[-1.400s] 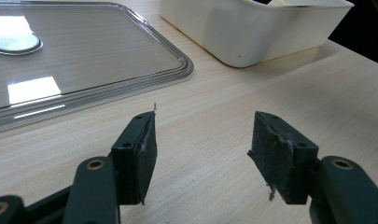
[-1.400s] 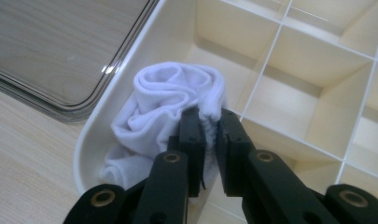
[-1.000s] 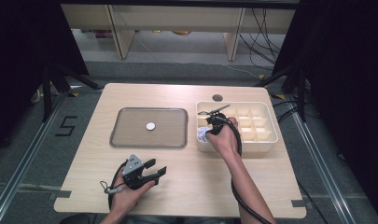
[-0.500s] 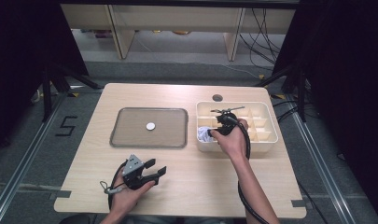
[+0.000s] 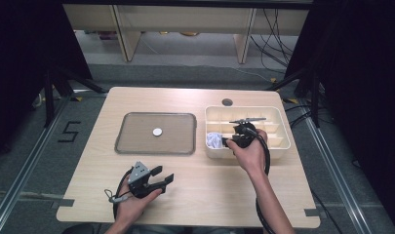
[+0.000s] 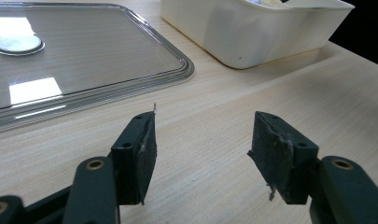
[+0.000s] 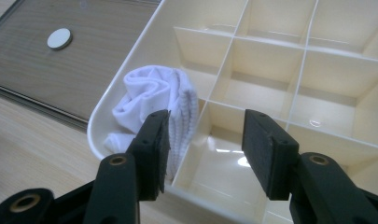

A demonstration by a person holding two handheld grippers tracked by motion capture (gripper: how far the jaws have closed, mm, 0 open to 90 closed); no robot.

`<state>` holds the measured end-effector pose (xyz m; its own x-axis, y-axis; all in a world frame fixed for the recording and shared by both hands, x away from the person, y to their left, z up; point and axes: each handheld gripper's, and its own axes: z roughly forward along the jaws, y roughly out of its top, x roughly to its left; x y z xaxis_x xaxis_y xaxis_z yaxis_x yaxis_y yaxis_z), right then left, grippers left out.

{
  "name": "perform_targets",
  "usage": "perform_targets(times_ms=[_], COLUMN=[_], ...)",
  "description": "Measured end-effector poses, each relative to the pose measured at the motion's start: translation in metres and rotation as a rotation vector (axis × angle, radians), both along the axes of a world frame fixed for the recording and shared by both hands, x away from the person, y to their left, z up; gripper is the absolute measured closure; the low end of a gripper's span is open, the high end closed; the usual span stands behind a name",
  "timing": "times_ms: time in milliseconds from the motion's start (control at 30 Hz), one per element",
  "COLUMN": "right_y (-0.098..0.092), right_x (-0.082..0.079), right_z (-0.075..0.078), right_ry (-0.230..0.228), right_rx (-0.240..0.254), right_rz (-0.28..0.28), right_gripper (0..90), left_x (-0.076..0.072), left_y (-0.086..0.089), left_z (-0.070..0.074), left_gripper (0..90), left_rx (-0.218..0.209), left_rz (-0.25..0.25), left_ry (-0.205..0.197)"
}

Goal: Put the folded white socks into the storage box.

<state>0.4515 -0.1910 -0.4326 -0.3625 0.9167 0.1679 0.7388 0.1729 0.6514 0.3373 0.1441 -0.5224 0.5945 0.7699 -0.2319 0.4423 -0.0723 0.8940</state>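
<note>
White ribbed cloth [image 7: 154,100], crumpled, in near-left compartment of cream divided organiser box [image 5: 273,113], at right. Clear, grey-tinted tray [image 5: 136,146] at centre-left w/ small white round disc [image 5: 157,131] on it. Pale wood-grain table [image 5: 195,195], light beige. Right gripper [image 7: 205,140] & left gripper [image 6: 200,154]: black, dark grey pads; left has grey plate on top. Floor dark grey, surroundings black.

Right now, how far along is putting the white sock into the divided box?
Done: the white sock lies bundled in a corner compartment of the cream divided box. The right gripper has just been opening; nothing sits between its jaws, which hang above the box beside the sock. The left gripper rests open over bare table. Left: nothing obvious with the sock; the clear tray holds one small white disc.
</note>
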Motion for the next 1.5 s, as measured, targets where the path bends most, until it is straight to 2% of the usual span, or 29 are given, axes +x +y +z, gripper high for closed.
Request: perform_targets(times_ms=[33,100,133,167,200,233,267,400,467,500,567,633,667,700,733,833,933,1133,1167,1267,1367,1400,1500], right_y=[-0.002,-0.002,-0.003,-0.003,-0.005,-0.005,-0.007,-0.012,-0.017,-0.018,-0.020,-0.022,-0.025,-0.026,-0.027,-0.029,-0.033,-0.036,-0.038,-0.039,-0.041,-0.038,-0.038], right_x=[-0.003,-0.006,-0.012,-0.012,-0.019,-0.019,-0.026,-0.035,-0.045,-0.049,-0.055,-0.059,-0.067,-0.070,-0.073,-0.076,-0.085,-0.089,-0.092,-0.094,-0.095,-0.096,-0.096], right_z=[-0.001,0.001,0.001,0.001,0.001,0.001,0.002,0.001,0.000,-0.001,-0.004,-0.007,-0.012,-0.014,-0.016,-0.020,-0.023,-0.032,-0.034,-0.035,-0.036,-0.036,-0.037], right_ry=[-0.026,-0.025,-0.051,-0.051,-0.071,-0.071,-0.082,-0.112,-0.127,-0.124,-0.127,-0.124,-0.129,-0.130,-0.126,-0.137,-0.140,-0.142,-0.128,-0.115,-0.125,-0.101,-0.100], right_rx=[-0.009,0.002,0.021,0.021,0.025,0.025,0.049,0.043,0.062,0.051,0.062,0.066,0.078,0.068,0.081,0.073,0.093,0.094,0.083,0.098,0.079,0.107,0.129], right_rz=[0.009,0.006,0.024,0.024,0.021,0.021,0.026,0.027,0.035,0.028,0.022,0.028,0.025,0.019,0.026,0.023,0.006,0.002,-0.005,-0.011,-0.018,-0.046,-0.033], right_gripper=[52.0,52.0,52.3,52.3,52.3,52.3,52.2,51.5,50.5,50.3,49.8,49.7,49.6,49.5,49.4,49.3,48.5,47.8,47.8,47.7,47.6,47.5,47.5], left_x=[0.000,0.000,0.000,0.000,0.000,0.000,0.000,0.000,0.000,0.000,0.000,0.000,-0.001,-0.001,0.000,0.000,0.000,0.000,0.001,0.001,0.001,0.001,0.001], left_y=[0.000,0.000,0.000,0.000,0.000,0.000,0.000,0.000,0.000,0.000,0.000,0.000,0.000,0.000,0.000,0.000,0.001,0.001,0.001,0.001,0.001,0.001,0.001], left_z=[0.000,0.000,0.000,0.000,0.000,0.000,0.000,0.000,0.000,0.000,0.000,0.000,0.000,0.000,0.000,0.000,0.000,0.000,-0.001,0.000,0.000,-0.001,-0.001], left_gripper=[39.7,39.7,39.7,39.7,39.7,39.7,39.7,39.6,39.6,39.6,39.6,39.6,39.6,39.6,39.6,39.6,39.5,39.5,39.5,39.5,39.6,39.6,39.5], left_rx=[-0.001,-0.008,-0.001,-0.001,-0.002,-0.002,-0.012,-0.002,0.002,0.003,-0.008,-0.001,-0.009,-0.007,0.004,-0.008,-0.001,-0.014,-0.014,-0.007,-0.009,-0.009,-0.008], left_rz=[-0.001,-0.006,0.003,0.003,0.004,0.004,0.001,0.006,0.006,0.006,-0.002,0.001,0.015,0.014,0.005,-0.001,0.013,0.005,0.004,0.002,0.001,0.002,0.001], left_ry=[-0.004,-0.006,-0.001,-0.001,-0.001,-0.001,-0.006,-0.001,-0.001,-0.001,-0.006,-0.008,0.007,0.007,-0.003,-0.006,0.001,-0.002,-0.002,-0.005,-0.004,-0.004,-0.002])
